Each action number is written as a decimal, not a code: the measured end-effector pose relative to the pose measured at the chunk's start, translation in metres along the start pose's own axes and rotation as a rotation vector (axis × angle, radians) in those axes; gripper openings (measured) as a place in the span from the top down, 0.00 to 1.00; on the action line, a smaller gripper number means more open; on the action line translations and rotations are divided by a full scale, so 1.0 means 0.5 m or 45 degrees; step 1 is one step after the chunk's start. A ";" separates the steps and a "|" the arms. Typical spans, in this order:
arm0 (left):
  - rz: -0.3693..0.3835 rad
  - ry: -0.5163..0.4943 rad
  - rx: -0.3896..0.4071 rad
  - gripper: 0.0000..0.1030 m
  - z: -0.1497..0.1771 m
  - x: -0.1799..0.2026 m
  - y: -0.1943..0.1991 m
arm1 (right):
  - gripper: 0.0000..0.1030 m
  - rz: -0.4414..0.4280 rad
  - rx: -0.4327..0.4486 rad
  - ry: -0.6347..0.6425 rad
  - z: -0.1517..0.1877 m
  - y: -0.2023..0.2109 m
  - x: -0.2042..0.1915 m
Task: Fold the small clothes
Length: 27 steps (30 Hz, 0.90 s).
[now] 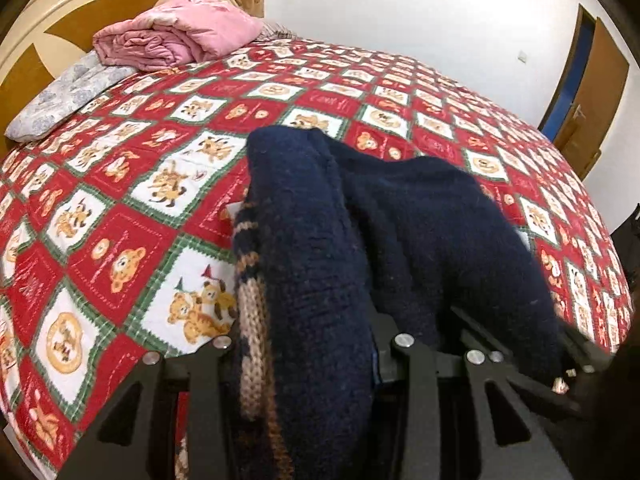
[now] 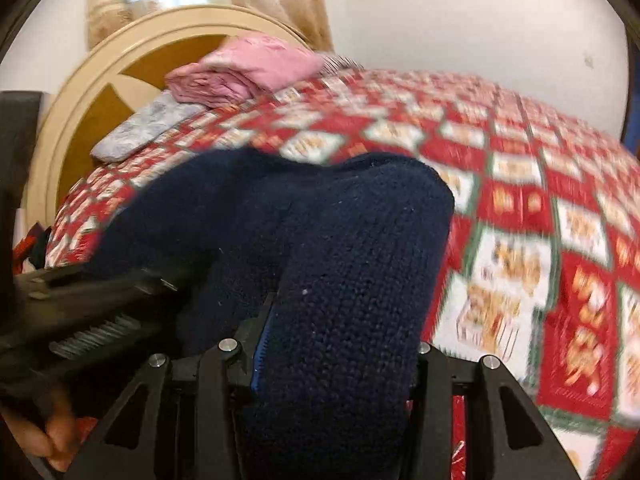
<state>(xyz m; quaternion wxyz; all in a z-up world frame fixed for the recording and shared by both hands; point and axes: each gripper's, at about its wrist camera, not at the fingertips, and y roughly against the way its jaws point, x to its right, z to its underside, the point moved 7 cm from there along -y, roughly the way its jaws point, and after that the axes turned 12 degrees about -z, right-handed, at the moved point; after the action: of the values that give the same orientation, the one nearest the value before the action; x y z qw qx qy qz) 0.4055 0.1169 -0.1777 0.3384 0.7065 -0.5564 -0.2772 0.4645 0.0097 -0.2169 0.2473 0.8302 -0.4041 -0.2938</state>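
Observation:
A navy knitted garment with tan and brown striped trim hangs between both grippers above the bed. My left gripper is shut on a thick fold of it; the knit covers the fingertips. In the right wrist view my right gripper is shut on another fold of the same navy knit, which drapes over the jaws. The left gripper's body and the hand holding it show at the left of that view.
The bed has a red, white and green bear-patterned quilt. A folded pink blanket and a grey floral pillow lie by the round cream headboard. A brown door stands at the right.

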 end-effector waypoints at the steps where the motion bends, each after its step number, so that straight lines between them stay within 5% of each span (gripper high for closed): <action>1: 0.000 -0.009 0.001 0.60 -0.001 0.003 0.000 | 0.56 -0.047 0.015 -0.057 0.000 0.001 0.015; 9: 0.093 0.038 -0.070 0.47 0.001 -0.020 -0.028 | 0.54 -0.049 -0.006 -0.072 0.005 -0.005 0.017; 15: 0.104 0.017 -0.095 0.46 0.008 -0.025 -0.014 | 0.52 -0.057 -0.023 -0.151 0.014 -0.003 0.029; 22: 0.170 0.202 -0.142 0.28 0.062 -0.129 0.038 | 0.47 -0.069 -0.014 -0.261 0.022 0.000 0.041; 27: 0.116 0.113 -0.076 0.28 0.066 -0.136 0.084 | 0.47 -0.046 0.027 -0.277 0.021 0.064 0.035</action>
<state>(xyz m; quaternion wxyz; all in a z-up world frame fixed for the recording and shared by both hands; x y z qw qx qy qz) 0.3394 0.1712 -0.1643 0.3960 0.6815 -0.5639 -0.2466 0.4491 -0.0241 -0.2083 0.1878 0.8030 -0.4168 -0.3824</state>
